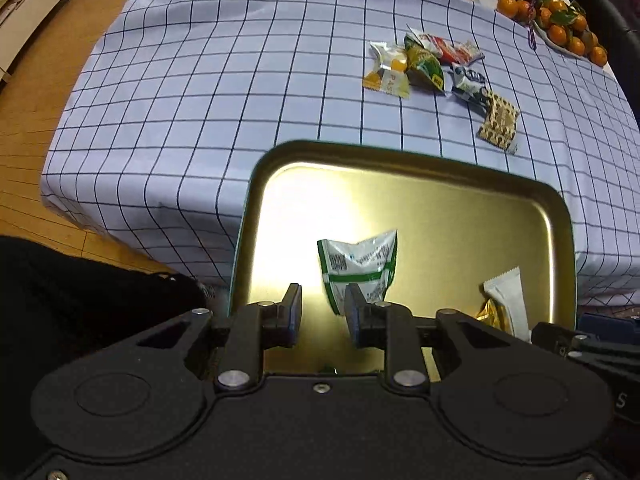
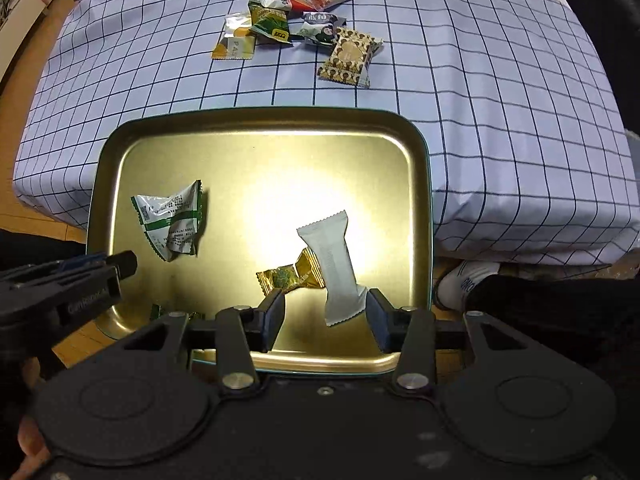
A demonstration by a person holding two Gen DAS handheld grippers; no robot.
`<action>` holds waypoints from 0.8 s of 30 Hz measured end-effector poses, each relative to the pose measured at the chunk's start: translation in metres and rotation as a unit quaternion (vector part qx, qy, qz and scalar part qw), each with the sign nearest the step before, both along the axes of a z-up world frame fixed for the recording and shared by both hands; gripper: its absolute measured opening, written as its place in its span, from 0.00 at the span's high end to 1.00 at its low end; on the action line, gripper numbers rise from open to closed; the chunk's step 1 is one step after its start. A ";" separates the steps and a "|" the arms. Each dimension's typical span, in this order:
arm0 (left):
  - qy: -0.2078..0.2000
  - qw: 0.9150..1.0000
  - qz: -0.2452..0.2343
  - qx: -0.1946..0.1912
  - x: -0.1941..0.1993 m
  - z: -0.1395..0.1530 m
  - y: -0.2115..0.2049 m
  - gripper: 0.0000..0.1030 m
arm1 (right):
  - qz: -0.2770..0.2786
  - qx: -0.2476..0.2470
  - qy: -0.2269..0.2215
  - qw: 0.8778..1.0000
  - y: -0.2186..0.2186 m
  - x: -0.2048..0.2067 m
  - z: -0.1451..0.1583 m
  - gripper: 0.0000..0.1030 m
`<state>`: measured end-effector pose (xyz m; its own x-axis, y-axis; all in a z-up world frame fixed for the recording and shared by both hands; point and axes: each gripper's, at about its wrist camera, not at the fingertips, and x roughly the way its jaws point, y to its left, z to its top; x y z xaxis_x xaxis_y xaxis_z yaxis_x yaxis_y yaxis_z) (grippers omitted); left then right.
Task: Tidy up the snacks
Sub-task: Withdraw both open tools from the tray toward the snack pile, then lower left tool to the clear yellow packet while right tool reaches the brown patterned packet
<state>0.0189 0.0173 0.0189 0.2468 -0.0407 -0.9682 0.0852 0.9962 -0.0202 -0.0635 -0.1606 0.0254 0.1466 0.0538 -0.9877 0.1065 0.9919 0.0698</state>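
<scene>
Hovering over the gold tray (image 2: 256, 128), both my left gripper (image 1: 322, 314) and right gripper (image 2: 326, 318) stand unclenched, empty. Remaining snacks (image 2: 288, 28) lie far across the checked cloth (image 2: 480, 100): light, crinkly, slippery wrappers, best pinched at the crimped ends.

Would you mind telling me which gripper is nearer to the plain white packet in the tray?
Right. The right gripper hangs open directly over the white packet's near end; the left gripper, also open, is off to the side, above the green-and-white packet.
</scene>
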 end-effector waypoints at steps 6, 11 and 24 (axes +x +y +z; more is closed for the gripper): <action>-0.036 0.999 0.011 0.000 0.046 0.029 0.003 0.67 | 0.011 0.001 -0.040 0.999 -0.005 0.033 0.032 0.54; -0.068 0.998 0.002 0.012 0.081 0.044 -0.006 0.67 | -0.026 0.026 -0.045 0.998 -0.028 0.074 0.046 0.54; -0.063 0.997 -0.037 0.009 0.162 0.020 -0.048 0.67 | -0.110 0.001 -0.017 0.994 -0.076 0.187 0.011 0.54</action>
